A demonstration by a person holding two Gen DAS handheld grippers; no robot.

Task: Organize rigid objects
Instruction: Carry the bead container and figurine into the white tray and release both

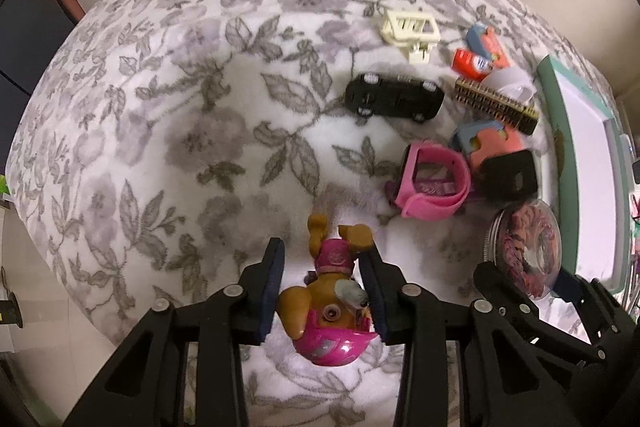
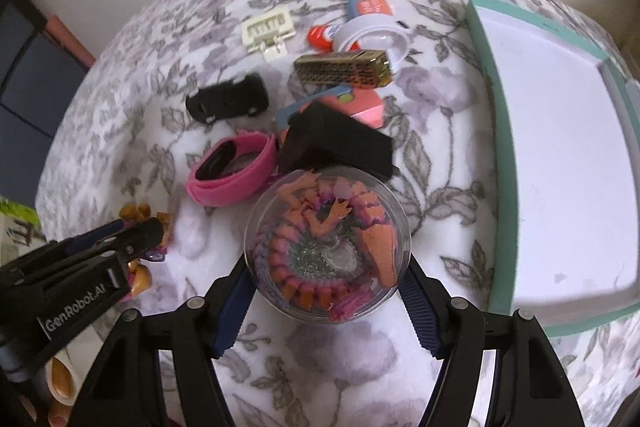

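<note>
The left hand-held gripper [image 1: 326,291] pinches a brown toy puppy figure in a pink helmet and vest [image 1: 332,303], its padded fingers [image 1: 272,291] pressed on either side of the body, above the white fleece blanket with a grey leaf-and-flower print [image 1: 180,107]. In the right wrist view, the right hand-held gripper [image 2: 326,287] clasps a round clear plastic container holding an orange-and-pink jointed toy [image 2: 328,243], blue-ribbed pads against its sides at about 8 and 4 o'clock. The remaining toys lie clustered at 12 o'clock from that container: a pink rubbery watch band [image 2: 232,173] at 10 o'clock, a black block-shaped piece [image 2: 340,143] touching the container's far rim, a black toy car [image 2: 228,101], a gold perforated toy bus [image 2: 342,67], a cream plastic hair claw [image 2: 268,27], a white ring-shaped cup [image 2: 376,35], a small red can [image 2: 320,35] and two pink-and-blue card pieces [image 2: 372,3]. A shallow white tray with a teal rim [image 2: 560,147] sits on the blanket at 3 o'clock.
</note>
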